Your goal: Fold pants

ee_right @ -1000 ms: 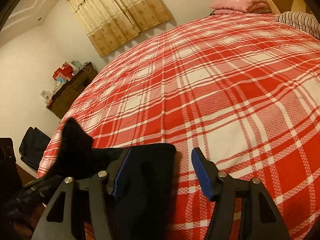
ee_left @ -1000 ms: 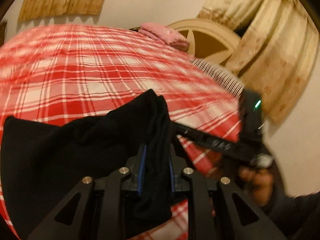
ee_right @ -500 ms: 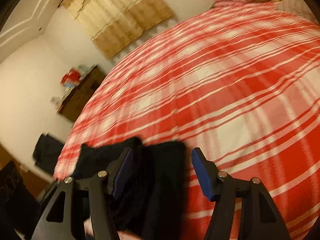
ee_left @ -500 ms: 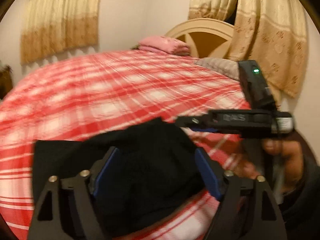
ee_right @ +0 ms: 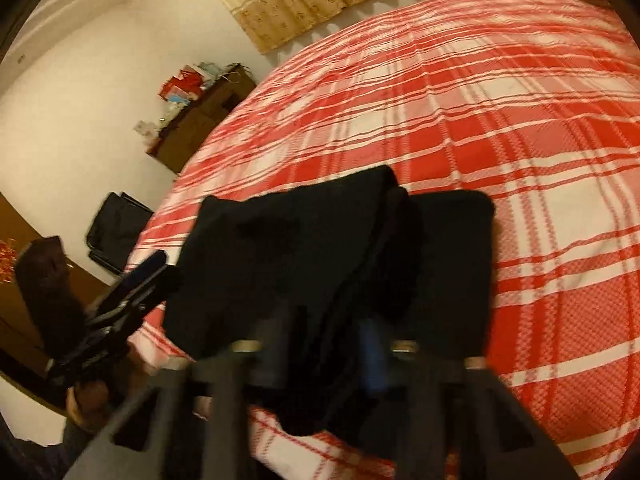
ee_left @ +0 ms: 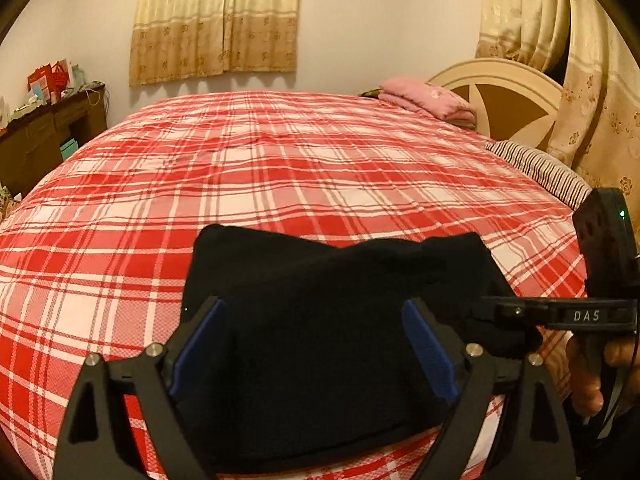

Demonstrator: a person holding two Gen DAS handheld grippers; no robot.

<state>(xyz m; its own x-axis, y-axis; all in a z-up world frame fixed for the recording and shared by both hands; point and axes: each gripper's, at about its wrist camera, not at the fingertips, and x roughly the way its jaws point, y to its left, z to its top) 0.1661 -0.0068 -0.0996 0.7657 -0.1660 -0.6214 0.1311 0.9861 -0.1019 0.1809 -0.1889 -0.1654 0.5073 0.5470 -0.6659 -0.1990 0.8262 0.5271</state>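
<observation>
Your soft black pants (ee_left: 328, 320) lie near the front edge of the big bed with the red and white checked cover (ee_left: 280, 168). They are bunched into a short, thick pile, so most of the folding looks done. The pile is not neat yet, though. In the right wrist view a loose flap (ee_right: 384, 240) stands up across the top, and a bit of cloth hangs down at the front edge.

Your left gripper (ee_left: 312, 344) is let go. Its two blue pads (ee_left: 428, 352) stand wide apart, one on each side of the pile, and pinch nothing.

Your right gripper (ee_right: 332, 344) looks squeezed on a ridge of the black cloth (that picture is blurry, so this is my best guess). From the left wrist view its black fingers reach in to the right side of the pile.

What is left, I think, is small: lay that raised flap down flat, smooth the top, tuck in the hanging bit, and then let go.

A pink folded blanket (ee_left: 428, 100) sits far away by the cream headboard (ee_left: 508, 92), well apart from the pants.
</observation>
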